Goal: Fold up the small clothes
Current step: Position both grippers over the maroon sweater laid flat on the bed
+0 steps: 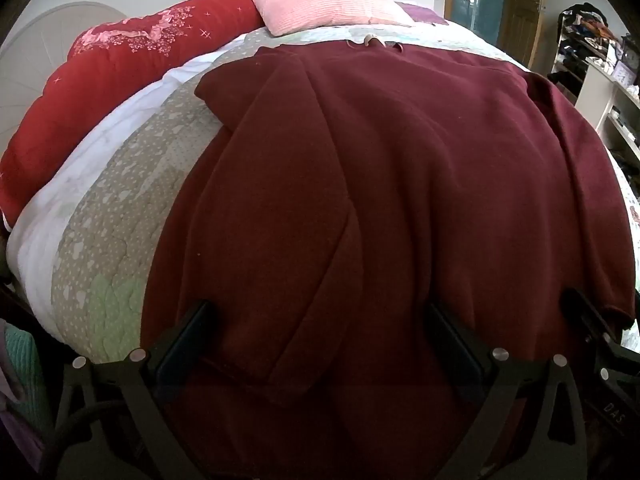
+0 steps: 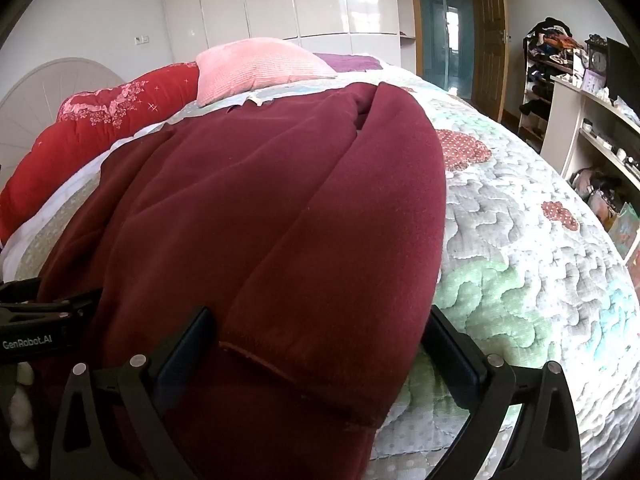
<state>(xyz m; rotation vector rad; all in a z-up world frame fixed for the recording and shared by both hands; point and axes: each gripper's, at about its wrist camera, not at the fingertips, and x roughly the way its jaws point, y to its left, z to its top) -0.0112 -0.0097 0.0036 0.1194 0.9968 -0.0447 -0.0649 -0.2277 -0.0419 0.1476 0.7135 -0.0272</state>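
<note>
A dark maroon sweatshirt (image 1: pixel 400 168) lies spread on the quilted bed, both sleeves folded in over the body. My left gripper (image 1: pixel 320 320) is open, its jaws wide apart over the garment's near hem and folded left sleeve. My right gripper (image 2: pixel 320 320) is open too, jaws straddling the folded right sleeve's cuff (image 2: pixel 296 376) at the sweatshirt (image 2: pixel 260 200) edge. The right gripper's fingers (image 1: pixel 588 320) show at the left wrist view's right edge; the left gripper body (image 2: pixel 36 328) shows at the right wrist view's left edge.
The quilt (image 2: pixel 520 260) extends to the right of the garment. A pink pillow (image 1: pixel 320 4) and red duvet (image 1: pixel 120 80) lie at the far end. Shelves (image 2: pixel 592 120) with clutter stand beyond the bed's right side.
</note>
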